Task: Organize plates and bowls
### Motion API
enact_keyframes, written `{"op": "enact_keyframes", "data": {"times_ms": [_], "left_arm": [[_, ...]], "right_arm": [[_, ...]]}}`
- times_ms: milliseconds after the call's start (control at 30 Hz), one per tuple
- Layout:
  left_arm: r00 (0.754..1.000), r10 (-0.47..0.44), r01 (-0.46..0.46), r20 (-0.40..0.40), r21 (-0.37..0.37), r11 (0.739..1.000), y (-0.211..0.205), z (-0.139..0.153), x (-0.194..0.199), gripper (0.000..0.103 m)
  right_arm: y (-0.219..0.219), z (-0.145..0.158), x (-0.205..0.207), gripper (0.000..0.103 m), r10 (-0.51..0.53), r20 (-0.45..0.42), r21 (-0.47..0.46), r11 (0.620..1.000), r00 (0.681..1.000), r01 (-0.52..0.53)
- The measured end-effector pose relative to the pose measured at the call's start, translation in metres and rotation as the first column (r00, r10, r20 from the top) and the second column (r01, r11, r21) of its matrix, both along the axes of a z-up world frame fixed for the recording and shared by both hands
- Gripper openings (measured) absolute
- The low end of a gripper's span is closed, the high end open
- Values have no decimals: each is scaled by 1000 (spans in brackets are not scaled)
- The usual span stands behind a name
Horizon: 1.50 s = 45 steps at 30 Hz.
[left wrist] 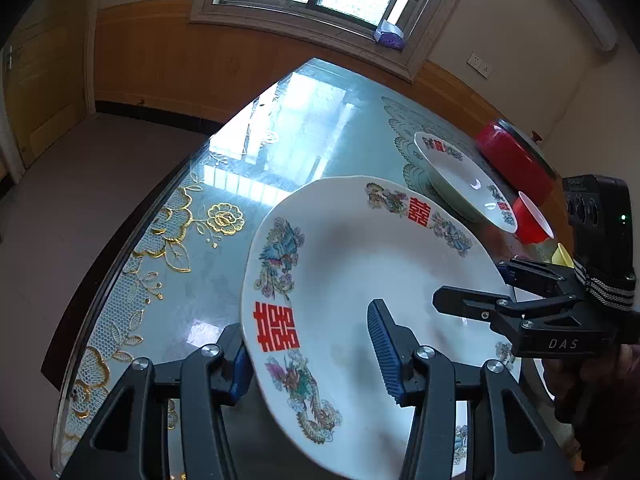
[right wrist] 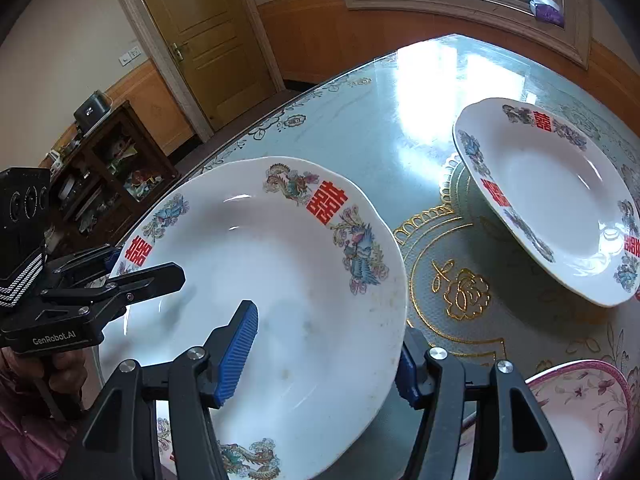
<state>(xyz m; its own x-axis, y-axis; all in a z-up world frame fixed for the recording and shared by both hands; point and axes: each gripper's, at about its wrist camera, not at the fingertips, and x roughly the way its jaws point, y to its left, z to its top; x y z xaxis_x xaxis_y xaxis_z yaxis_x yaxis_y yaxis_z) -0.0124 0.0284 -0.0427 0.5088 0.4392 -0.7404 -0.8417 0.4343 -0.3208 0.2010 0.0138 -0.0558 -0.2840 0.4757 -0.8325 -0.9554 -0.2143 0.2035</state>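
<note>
So I've got my left gripper (left wrist: 316, 354) angled down over the near-left rim of the big white plate with red characters and dragon prints (left wrist: 360, 280), one blue pad (left wrist: 240, 372) outside the rim, the other over the inside. Can't tell if they're actually pinching it yet. The plate sits on the glass-topped table with gold lace flowers (left wrist: 180, 240). My right gripper (right wrist: 328, 354) does the same on the opposite rim, tilted down, jaws straddling the edge. Further right there's a second matching white plate (right wrist: 552, 200), well apart, and a pink-rimmed floral bowl (right wrist: 580, 408) near my right gripper.
</note>
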Motion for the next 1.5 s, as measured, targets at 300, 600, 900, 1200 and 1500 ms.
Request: {"op": "enact_keyframes", "data": {"times_ms": [300,600,900,1200,1500], "left_arm": [[997,60,-60,-41,1,998,-13,1,-3,40],[982,124,-118,-145,49,992,-21,1,10,40],[977,153,-146,-148,59,988,-28,1,8,40],[977,167,-160,-135,62,985,-29,0,10,39],[983,166,-162,-83,61,985,-30,4,0,39]], "right_arm": [[-4,-2,3,48,7,12,-10,1000,1000,-7],[-9,-2,-5,57,60,91,6,998,994,-61],[-10,0,8,54,78,-4,2,997,997,-78],[-9,3,-6,53,82,106,14,996,991,-84],[-15,3,0,43,35,59,11,999,998,-35]]}}
